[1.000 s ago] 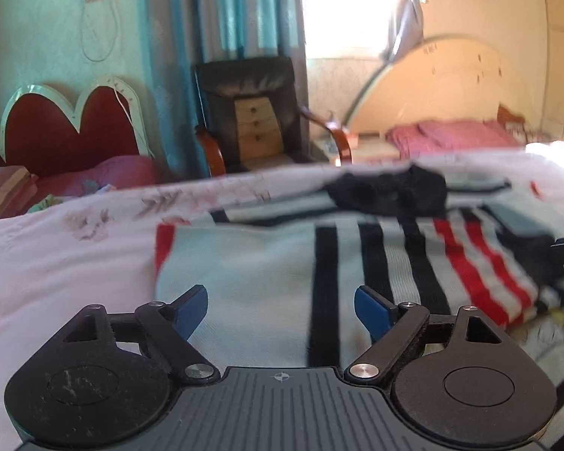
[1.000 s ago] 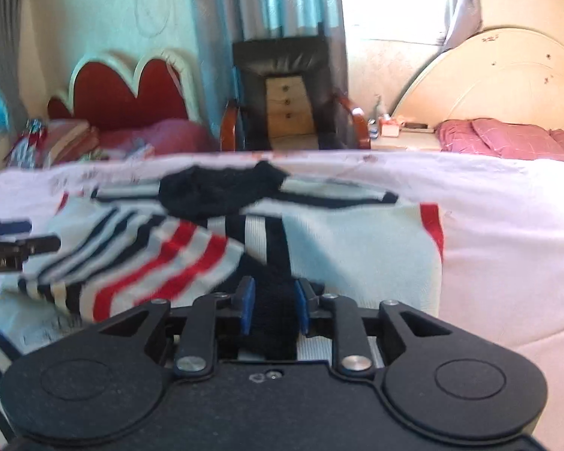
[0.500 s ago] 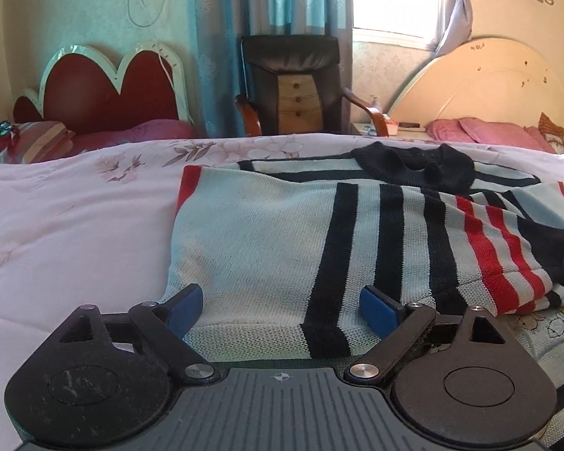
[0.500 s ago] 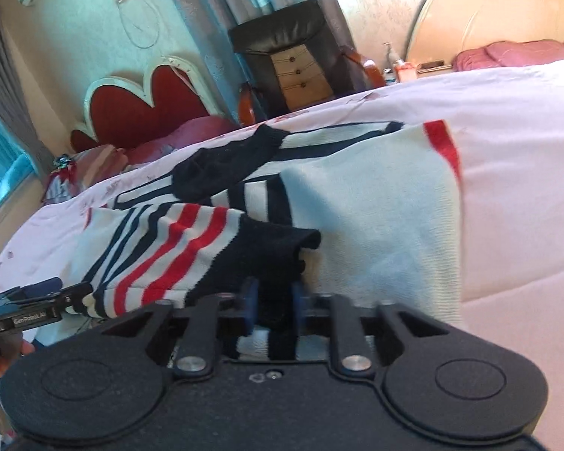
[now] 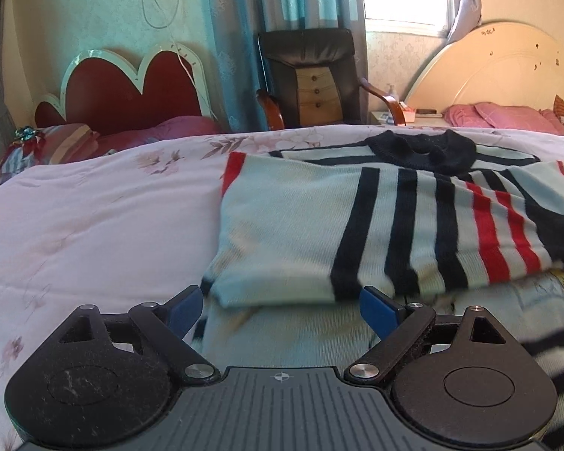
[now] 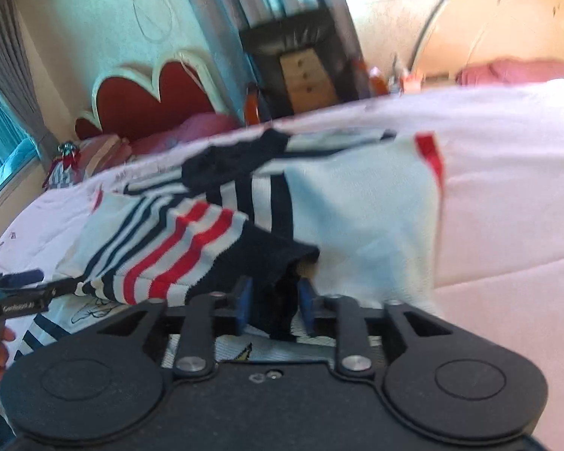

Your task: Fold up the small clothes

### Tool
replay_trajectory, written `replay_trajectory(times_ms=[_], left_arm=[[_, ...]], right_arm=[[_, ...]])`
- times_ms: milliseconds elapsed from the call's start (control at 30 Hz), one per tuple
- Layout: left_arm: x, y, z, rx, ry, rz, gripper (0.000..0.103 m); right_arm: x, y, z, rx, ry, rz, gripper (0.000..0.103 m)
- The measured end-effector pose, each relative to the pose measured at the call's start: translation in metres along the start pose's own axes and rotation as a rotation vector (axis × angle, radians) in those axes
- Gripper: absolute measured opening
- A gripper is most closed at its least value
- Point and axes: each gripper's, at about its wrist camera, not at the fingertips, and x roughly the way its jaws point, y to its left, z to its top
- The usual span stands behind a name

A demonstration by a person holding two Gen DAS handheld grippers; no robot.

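A small pale knitted sweater (image 5: pixel 293 225) with dark and red stripes and a dark collar lies on the pink floral bedspread (image 5: pixel 94 225). Its sides are folded inward. My left gripper (image 5: pixel 282 306) is open and empty, low at the sweater's near hem, fingers astride the folded edge. My right gripper (image 6: pixel 274 302) is shut on the dark cuff (image 6: pixel 282 274) of the striped sleeve (image 6: pixel 176 251), which lies across the sweater's body (image 6: pixel 357 218). The left gripper also shows at the left edge of the right wrist view (image 6: pixel 15 289).
Under the sweater's near end lies a light cloth with a cartoon print (image 5: pixel 537 300). Behind the bed are a red heart-shaped headboard (image 5: pixel 131 90), a black armchair (image 5: pixel 312 75), a cream headboard (image 5: pixel 488 71) and pink pillows (image 5: pixel 500 114).
The left gripper has drawn back and lowered to the sweater's near hem, still open. The right gripper has tilted and carried the sleeve cuff across the body, staying shut on it.
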Motion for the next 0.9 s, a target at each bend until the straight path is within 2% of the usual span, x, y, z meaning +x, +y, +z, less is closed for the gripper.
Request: replay_trajectory(times_ms=[167, 267, 400, 533, 633, 700, 800, 900], left_arm=[[-0.044, 0.019, -0.05, 0.015, 0.008, 0.005, 0.09], [-0.067, 0.039, -0.08, -0.015, 0.019, 0.021, 0.09], [-0.092, 0.062, -0.116, -0.023, 0.055, -0.002, 0.09], [-0.122, 0.077, -0.142, -0.021, 0.077, -0.053, 0.09], [-0.141, 0.082, -0.156, -0.012, 0.097, -0.105, 0.09], [-0.151, 0.086, -0.163, -0.031, 0.111, -0.169, 0.09], [-0.154, 0.103, -0.175, -0.163, 0.167, -0.338, 0.09], [-0.148, 0.117, -0.18, -0.272, 0.182, -0.42, 0.089]], right_arm=[[-0.051, -0.011, -0.031, 0.027, 0.007, 0.007, 0.036], [-0.086, -0.011, -0.067, 0.036, 0.027, -0.023, 0.036], [-0.13, -0.003, -0.117, 0.082, 0.057, -0.078, 0.034], [-0.166, 0.014, -0.149, 0.151, 0.067, -0.128, 0.038], [-0.183, 0.021, -0.168, 0.269, 0.067, -0.113, 0.038], [-0.192, 0.023, -0.184, 0.363, 0.065, -0.111, 0.039], [-0.199, 0.026, -0.209, 0.483, 0.063, -0.087, 0.039], [-0.201, 0.031, -0.227, 0.559, 0.052, -0.029, 0.039]])
